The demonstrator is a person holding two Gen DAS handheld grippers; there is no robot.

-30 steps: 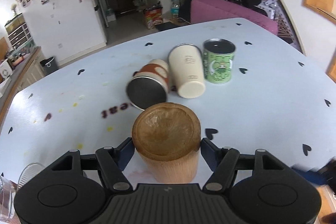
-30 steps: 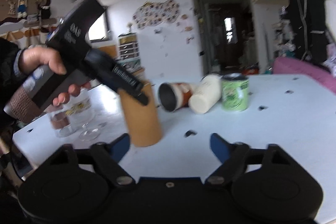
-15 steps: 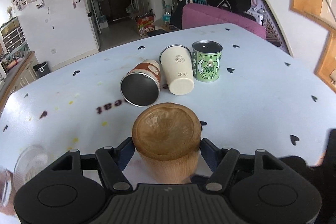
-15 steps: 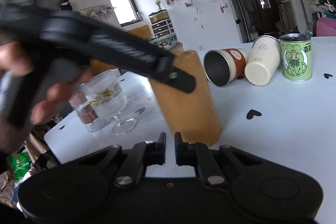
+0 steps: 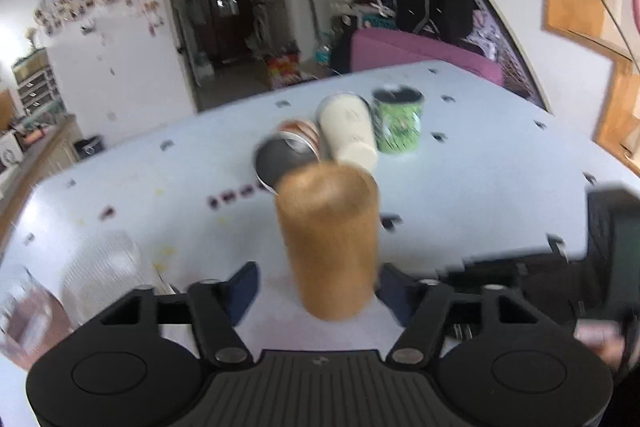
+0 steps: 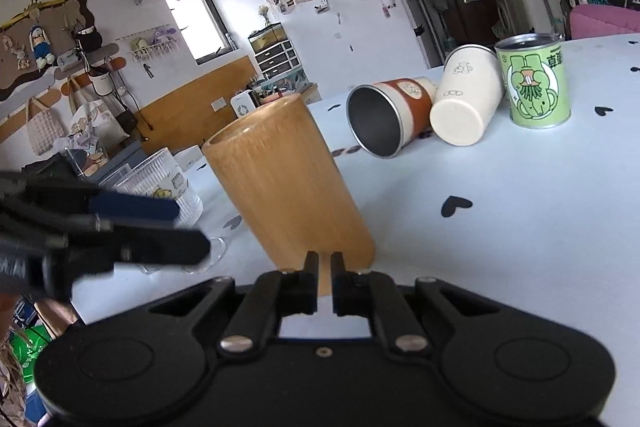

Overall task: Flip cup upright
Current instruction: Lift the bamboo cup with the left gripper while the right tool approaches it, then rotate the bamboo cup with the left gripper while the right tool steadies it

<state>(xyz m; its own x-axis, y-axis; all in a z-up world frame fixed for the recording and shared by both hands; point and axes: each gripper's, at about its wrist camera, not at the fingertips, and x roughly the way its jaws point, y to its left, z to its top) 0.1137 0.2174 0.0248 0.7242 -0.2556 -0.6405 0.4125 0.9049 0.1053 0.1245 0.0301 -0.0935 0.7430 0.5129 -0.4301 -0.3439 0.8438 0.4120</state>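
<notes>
Wooden cup (image 6: 288, 183) stands on the surface (image 6: 520, 211) with its mouth up, between and just ahead of the left fingers (image 5: 242, 285). The left gripper (image 5: 316, 291) is spread wide, and in the left view both fingers stand clear of the cup wall, so nothing holds the cup. The right gripper (image 6: 325, 281) is nearly closed on nothing, its tips just in front of the cup's base.

Risks, as judged from this pose: the cup is tall and narrow, so a sideways drift of either left finger on the way out can clip its wall and tip it. A forward push from the right gripper's tips can shove the base and topple it likewise. Beyond the cup lie a brown cup (image 6: 390, 117) and a cream cup (image 6: 466, 99) on their sides, with a green can (image 6: 534, 81) next to them; a falling cup may roll into them. A ribbed glass (image 6: 160, 179) stands just left of the left fingers and can be struck by a wide swing.

Pose: the left gripper points along the surface from low down, level with the cup's lower half; the left view is motion-blurred. The right gripper looks across from the cup's right side, low and slightly tilted.
</notes>
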